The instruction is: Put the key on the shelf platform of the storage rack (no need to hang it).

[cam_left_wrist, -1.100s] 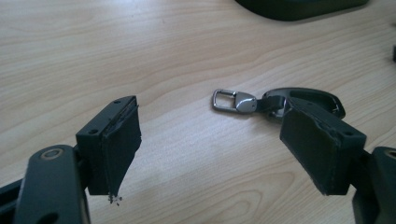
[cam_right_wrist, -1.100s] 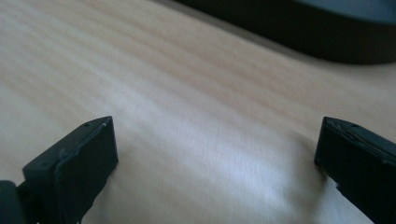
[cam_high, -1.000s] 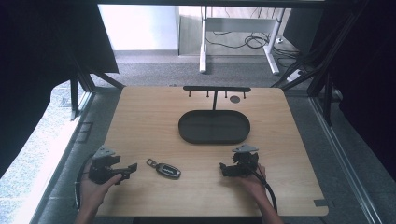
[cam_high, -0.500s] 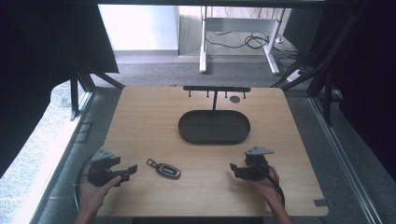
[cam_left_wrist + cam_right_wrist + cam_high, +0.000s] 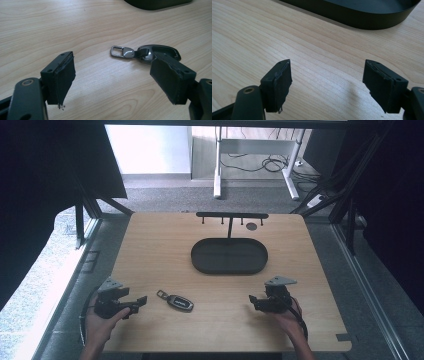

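The key fob lies flat on the counter, in front of the black oval tray and off toward the tray's left end, well apart from it. Its metal clip points away from the tray's middle, toward the left gripper.

The left gripper rests on the counter just beside the fob, on the side away from the tray's centre, and has hardly moved over the last second. Its fingers are spread wide and hold nothing. In the left gripper view the fob sits ahead of the gap and toward the right-hand finger, partly behind it, with the clip lying nearer the middle of the opening.

What has changed is the right gripper. A second ago it sat closer to the tray's near rim; now it has pulled back from the tray toward the person and a little outward, and it rests near the front of the counter, in front of the tray's right end. Its fingers are also released and empty, with bare wood between them and the tray wall beyond.

This retreat probably leaves the pick-up to the left gripper, which is the one lined up on the fob. Behind the tray stands a black rack with small hooks, so the fob may be bound for the tray or a hook. The grasp has not begun.
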Tool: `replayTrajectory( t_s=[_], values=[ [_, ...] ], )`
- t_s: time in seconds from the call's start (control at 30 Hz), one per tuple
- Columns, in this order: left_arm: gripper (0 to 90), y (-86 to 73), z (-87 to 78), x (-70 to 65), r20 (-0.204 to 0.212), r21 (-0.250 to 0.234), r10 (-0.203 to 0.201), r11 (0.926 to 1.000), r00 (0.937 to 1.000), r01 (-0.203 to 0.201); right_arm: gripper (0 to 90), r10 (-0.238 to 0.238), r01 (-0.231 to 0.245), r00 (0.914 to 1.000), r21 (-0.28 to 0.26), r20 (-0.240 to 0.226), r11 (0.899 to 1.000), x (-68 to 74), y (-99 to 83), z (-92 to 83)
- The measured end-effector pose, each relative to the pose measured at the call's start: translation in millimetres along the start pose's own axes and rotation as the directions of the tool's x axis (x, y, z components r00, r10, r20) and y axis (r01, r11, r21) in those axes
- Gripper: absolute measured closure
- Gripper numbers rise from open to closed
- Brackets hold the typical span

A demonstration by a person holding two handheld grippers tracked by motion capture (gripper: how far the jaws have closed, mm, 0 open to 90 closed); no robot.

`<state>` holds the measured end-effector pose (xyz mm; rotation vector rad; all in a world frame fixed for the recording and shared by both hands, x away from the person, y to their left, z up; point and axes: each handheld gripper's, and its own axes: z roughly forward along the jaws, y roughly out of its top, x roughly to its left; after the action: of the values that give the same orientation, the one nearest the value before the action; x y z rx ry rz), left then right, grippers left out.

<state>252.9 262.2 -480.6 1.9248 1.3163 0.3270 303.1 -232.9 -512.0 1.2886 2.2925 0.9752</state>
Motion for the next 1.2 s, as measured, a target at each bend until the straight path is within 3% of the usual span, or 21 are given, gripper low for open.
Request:
replayTrajectory(
  t_s=[0.2,0.37,0.57,0.63,0.73,1.2],
  values=[
    [20.5,0.3,0.0,1.1,0.017,0.012,0.002,0.9999,0.9999,-0.002,25.5,0.013,-0.013,0.9995,0.005,-0.029,1.0,-0.9,6.0,-3.9],
    [19.9,1.1,-1.4,4.0,0.021,0.008,-0.001,1.0,0.9998,0.001,26.6,-0.002,0.004,0.9982,0.043,-0.059,0.999,-0.8,13.9,-5.0],
    [20.0,1.3,-1.9,0.1,0.034,0.005,0.011,0.9999,0.9994,-0.011,27.5,-0.079,0.085,0.9937,0.086,-0.08,0.993,12.4,32.7,-13.7],
    [20.0,1.4,-2.0,0.1,0.035,0.003,0.018,0.9998,0.9992,-0.018,28.2,-0.122,0.131,0.9881,0.094,-0.094,0.987,22.1,42.0,-15.5],
    [21.1,1.2,-1.6,0.6,0.032,0.006,0.025,0.9997,0.9992,-0.025,29.4,-0.151,0.161,0.983,0.1,-0.105,0.982,28.3,51.5,-16.8],
    [21.8,1.4,-5.3,0.2,0.015,-0.011,0.028,0.9996,0.9995,-0.028,31.9,-0.208,0.228,0.9661,0.127,-0.153,0.965,45.3,88.2,-14.4]
  ],
)
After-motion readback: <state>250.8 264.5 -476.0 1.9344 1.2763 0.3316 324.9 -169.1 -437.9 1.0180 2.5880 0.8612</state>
